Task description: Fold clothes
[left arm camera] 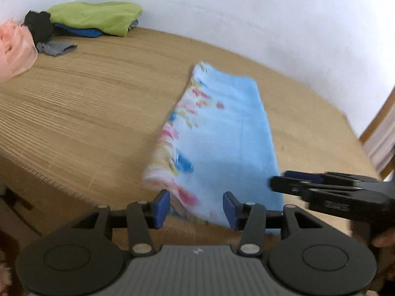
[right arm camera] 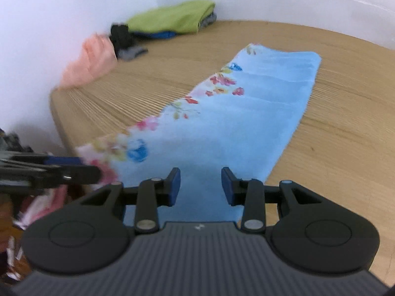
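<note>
- the blue cloth [left arm camera: 222,133] lies as a long folded strip ahead of our left hand-held gripper [left arm camera: 196,209] and right hand-held gripper [right arm camera: 200,186].
- both gape open, gripping nothing.
- we judge shorter folds remain.
- more clothes [left arm camera: 93,19] are piled far ahead.

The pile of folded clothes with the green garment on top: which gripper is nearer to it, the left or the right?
Left, though only slightly. The left gripper is at the blue floral cloth's near floral corner, on the green-topped pile's side; the right gripper is at the plain corner beside it.
</note>
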`<state>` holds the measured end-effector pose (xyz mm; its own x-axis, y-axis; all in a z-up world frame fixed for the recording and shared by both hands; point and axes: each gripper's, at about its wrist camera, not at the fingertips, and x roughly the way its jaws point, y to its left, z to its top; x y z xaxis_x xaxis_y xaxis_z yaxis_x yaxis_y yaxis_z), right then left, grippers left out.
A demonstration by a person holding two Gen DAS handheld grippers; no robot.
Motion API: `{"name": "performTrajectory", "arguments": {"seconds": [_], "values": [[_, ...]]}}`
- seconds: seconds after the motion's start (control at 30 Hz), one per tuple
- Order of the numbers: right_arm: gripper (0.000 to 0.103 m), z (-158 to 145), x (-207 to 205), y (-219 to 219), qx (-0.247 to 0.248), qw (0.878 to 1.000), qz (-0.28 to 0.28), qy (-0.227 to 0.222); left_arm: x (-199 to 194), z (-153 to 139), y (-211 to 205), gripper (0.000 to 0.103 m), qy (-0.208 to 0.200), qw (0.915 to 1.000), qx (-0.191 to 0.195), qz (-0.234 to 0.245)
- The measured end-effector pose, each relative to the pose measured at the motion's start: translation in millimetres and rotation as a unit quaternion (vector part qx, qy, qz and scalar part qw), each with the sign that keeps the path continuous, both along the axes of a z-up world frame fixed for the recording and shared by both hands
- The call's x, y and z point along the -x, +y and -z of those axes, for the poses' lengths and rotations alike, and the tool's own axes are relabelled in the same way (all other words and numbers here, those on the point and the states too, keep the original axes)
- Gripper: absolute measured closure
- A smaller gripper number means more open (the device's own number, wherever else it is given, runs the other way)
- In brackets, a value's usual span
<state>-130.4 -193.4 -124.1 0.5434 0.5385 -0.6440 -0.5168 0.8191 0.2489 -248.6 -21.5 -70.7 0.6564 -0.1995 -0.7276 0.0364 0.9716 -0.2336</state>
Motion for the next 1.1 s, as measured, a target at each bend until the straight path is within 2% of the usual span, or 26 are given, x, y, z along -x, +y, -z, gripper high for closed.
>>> {"name": "performTrajectory", "arguments": {"seconds": [0.1,0.2,0.27,0.43,0.53,0.63,0.7,0.8,1.0,1.1], "values": [[0.064,2,29,-14,-0.006,0.999,0.030,0.011,7,0,-11,0.053,0.019,0.9991,-0.035,0.015],[0.063,9,54,-26,-0.017,0.997,0.066,0.040,14,-5,-16,0.053,0.019,0.9973,-0.063,0.032],[0.063,11,66,-31,-0.024,0.994,0.085,0.062,19,-10,-16,0.053,0.010,0.9965,-0.069,0.046],[0.063,9,77,-40,-0.040,0.987,0.136,0.075,13,-14,-9,0.052,0.000,0.9927,-0.081,0.090],[0.062,13,70,-43,-0.077,0.977,0.170,0.105,5,-14,-2,0.051,-0.001,0.9891,-0.088,0.118],[0.060,21,62,-42,-0.125,0.959,0.211,0.140,-1,-9,5,0.051,-0.005,0.9835,-0.094,0.154],[0.061,27,60,-38,-0.148,0.948,0.237,0.150,-7,-3,9,0.051,0.004,0.9806,-0.106,0.165],[0.061,32,65,-31,-0.167,0.934,0.272,0.161,-16,0,16,0.051,0.022,0.9796,-0.098,0.174],[0.061,32,65,-17,-0.131,0.937,0.279,0.161,-28,4,21,0.051,0.026,0.9804,-0.100,0.167],[0.061,29,64,-19,-0.143,0.934,0.286,0.158,-33,8,19,0.051,0.033,0.9797,-0.100,0.171]]}}
